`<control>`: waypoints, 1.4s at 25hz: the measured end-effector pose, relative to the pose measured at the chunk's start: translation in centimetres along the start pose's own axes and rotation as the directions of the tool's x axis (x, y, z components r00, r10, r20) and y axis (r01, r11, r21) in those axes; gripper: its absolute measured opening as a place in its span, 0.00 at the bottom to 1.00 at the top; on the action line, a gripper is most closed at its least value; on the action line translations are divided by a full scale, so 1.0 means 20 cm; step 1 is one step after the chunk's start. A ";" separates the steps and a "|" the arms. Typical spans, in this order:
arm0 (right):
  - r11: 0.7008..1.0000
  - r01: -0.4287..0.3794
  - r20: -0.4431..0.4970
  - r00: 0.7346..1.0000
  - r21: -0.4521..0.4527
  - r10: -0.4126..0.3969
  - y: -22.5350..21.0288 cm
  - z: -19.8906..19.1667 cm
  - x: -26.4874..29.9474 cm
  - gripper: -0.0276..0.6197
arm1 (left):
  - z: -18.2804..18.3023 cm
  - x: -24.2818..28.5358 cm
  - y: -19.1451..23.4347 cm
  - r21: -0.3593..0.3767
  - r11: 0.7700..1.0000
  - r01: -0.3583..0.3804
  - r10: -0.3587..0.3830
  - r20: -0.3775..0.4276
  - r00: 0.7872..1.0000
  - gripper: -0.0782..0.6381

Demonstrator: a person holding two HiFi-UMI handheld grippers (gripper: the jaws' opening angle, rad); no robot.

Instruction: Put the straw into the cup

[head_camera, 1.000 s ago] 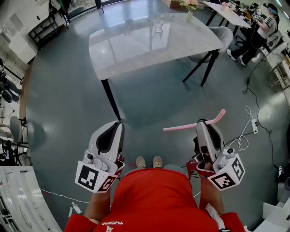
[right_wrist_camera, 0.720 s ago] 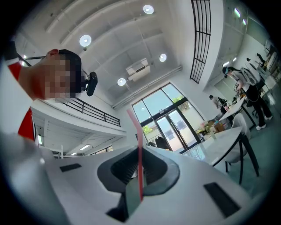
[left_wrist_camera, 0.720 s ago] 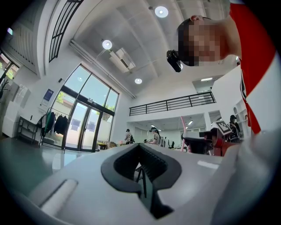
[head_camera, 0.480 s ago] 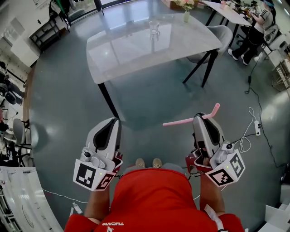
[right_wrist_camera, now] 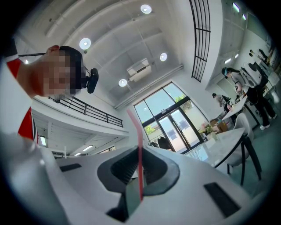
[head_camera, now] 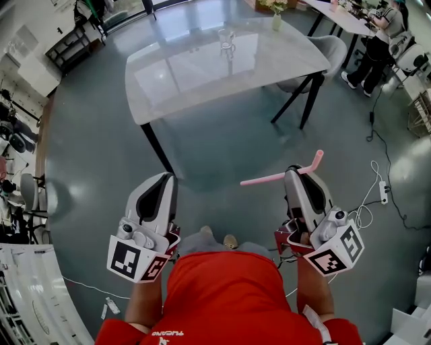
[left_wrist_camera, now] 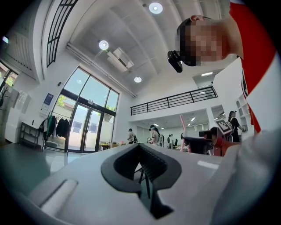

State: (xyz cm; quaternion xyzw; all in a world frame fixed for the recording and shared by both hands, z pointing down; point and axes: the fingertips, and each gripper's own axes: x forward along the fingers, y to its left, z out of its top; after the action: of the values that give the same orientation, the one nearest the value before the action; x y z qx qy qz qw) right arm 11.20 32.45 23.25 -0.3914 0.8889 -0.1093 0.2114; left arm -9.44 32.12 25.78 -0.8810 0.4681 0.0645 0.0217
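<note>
Right tongs (head_camera: pixel 291 172) are closed on the pink bendy straw (head_camera: pixel 269 178), pinching the long leg just short of the bend. Right gripper view agrees: jaws clamped together, straw (right_wrist_camera: pixel 138 145) rising out of the pinch line. In the head view the long leg sticks out roughly level toward the person's left. The short bent end angles up and away past the tongs tip.

Left tongs (head_camera: pixel 164 178) are closed too, with nothing held. Left gripper view shows the jaws meeting and only the bare cavity between them. The straw is visible off to that view's right as a thin pink upright.

Both tongs are held low, just in front of the person's red shirt (head_camera: pixel 236 303), over the grey floor (head_camera: pixel 101 155) and well apart from each other.

The cup (head_camera: pixel 227 42) is clear glass, standing upright toward the far side of the marble-top counter (head_camera: pixel 195 74). It is well apart from the straw and from both tongs.

A small vase (head_camera: pixel 277 20) with flowers stands at the far edge, right of the cup. A grey chair (head_camera: pixel 326 50) sits at the counter's right end. A white power strip (head_camera: pixel 381 189) with a looped cable lies on the floor, right of the right tongs.
</note>
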 end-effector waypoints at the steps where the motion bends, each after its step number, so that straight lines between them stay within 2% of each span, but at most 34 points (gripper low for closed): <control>1: 1.000 0.001 -0.001 1.000 0.001 -0.001 -0.01 0.00 0.00 0.07 | 0.00 0.01 0.00 0.000 1.000 0.000 0.000 0.000 1.000 0.12; 10: 1.000 0.005 -0.011 1.000 0.002 -0.005 -0.12 -0.03 0.08 0.07 | -0.05 0.12 0.05 -0.006 1.000 0.001 -0.001 -0.002 1.000 0.12; 19: 0.999 0.034 -0.018 0.999 -0.019 -0.034 -0.28 -0.04 0.23 0.07 | -0.11 0.34 0.17 -0.021 0.999 0.034 -0.034 0.013 0.999 0.12; 35: 0.998 0.062 -0.049 0.997 -0.018 -0.062 -0.66 -0.07 0.86 0.07 | -0.14 0.88 0.69 -0.032 0.998 0.062 -0.062 -0.003 0.998 0.12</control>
State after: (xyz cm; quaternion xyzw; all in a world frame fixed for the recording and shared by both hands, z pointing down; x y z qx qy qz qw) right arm 8.78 10.97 24.21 -0.4177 0.8822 -0.1181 0.1824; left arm -10.83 9.65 26.50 -0.8955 0.4395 0.0695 0.0088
